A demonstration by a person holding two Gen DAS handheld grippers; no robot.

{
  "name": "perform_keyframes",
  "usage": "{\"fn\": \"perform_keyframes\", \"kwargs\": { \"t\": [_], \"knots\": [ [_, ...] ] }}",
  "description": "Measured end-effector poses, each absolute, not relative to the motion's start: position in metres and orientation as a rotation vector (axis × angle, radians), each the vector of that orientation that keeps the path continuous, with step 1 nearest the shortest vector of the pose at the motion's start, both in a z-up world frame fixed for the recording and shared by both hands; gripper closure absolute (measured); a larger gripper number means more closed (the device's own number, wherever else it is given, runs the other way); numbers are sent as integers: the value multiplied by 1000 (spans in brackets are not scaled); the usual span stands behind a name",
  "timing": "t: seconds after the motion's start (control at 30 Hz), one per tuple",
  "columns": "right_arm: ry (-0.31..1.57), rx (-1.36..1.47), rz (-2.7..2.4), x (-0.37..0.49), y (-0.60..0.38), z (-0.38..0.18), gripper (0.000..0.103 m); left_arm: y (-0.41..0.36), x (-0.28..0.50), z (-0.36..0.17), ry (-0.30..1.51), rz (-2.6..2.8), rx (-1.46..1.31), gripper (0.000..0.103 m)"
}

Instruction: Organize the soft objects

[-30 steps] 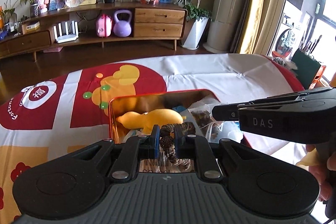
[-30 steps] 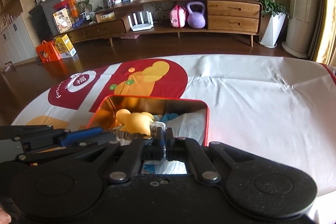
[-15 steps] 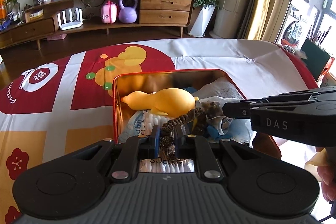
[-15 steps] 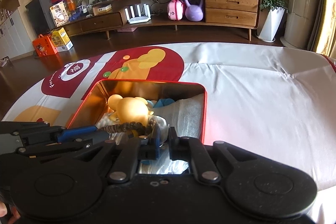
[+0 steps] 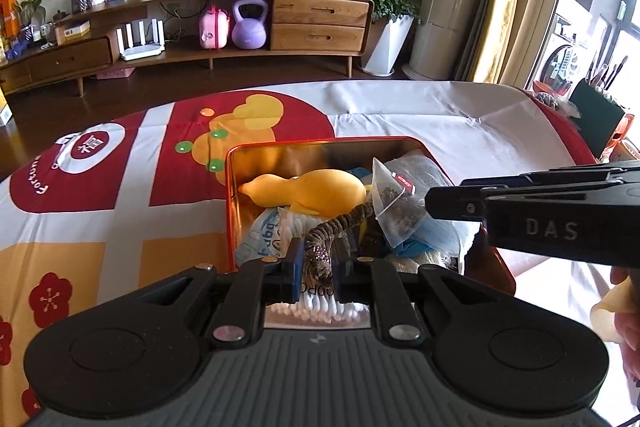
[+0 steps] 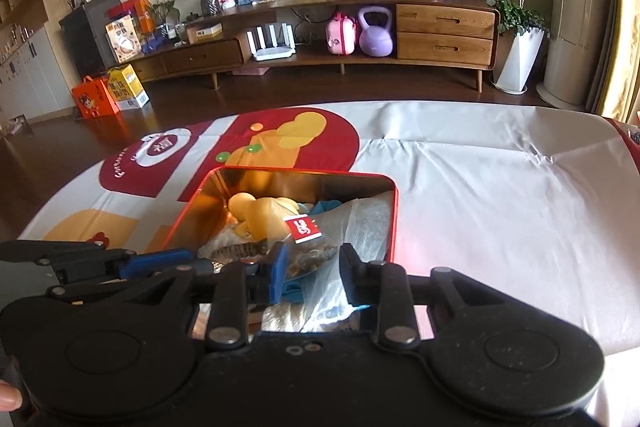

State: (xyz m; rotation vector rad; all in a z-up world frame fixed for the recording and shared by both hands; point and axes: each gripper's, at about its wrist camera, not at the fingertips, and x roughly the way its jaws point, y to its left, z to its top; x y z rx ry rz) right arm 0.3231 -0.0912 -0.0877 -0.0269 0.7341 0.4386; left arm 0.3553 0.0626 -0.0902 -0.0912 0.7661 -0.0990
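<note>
The tin [image 5: 230, 211] sits on the cloth [image 6: 480, 179], crowded with a gourd [image 5: 316, 193], cotton swabs [image 5: 320, 307] and a tea bag [image 5: 396, 211]. The left gripper [image 5: 316, 259] pinches a braided cord [image 5: 320, 243] over the tin; the right gripper [image 6: 312, 267] is spread around the tea bag. Packing seems nearly done. Next, lower the cord in and let go.

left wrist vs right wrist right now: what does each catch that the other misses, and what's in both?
Left wrist only: the left gripper shut on the brown braided cord, a strip of cotton swabs below it, and a dark green holder at the table's far right.

Right wrist only: the right gripper with jaws apart around the tea bag, and orange and yellow boxes on the floor.

Both: the red tin, yellow gourd toy, purple kettlebell.
</note>
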Motion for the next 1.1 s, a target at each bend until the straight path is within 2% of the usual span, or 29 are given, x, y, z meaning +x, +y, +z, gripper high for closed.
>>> {"fn": "perform_keyframes", "kwargs": {
  "t": [0.3,0.4,0.47,0.63,0.7,0.83,0.97,1.1],
  "knots": [
    [701,5,470,289,-105,-73,64,59,331,-69,740,-105,-91,88],
    [685,9,484,275,-110,-67,60,57,319,-60,721,-111,-88,70],
    [669,12,487,266,-113,-62,58,56,310,-54,697,-114,-91,49],
    [630,39,490,243,-123,-53,53,56,288,-39,658,-120,-102,47],
    [614,37,489,234,-127,-50,47,54,280,-33,648,-123,-105,46],
    [590,43,493,217,-134,-46,42,52,260,-24,622,-131,-114,36],
    [564,33,504,200,-139,-40,38,48,242,-17,608,-140,-116,34],
    [526,58,512,184,-145,-34,28,47,225,-12,587,-136,-136,29]
  ]
}}
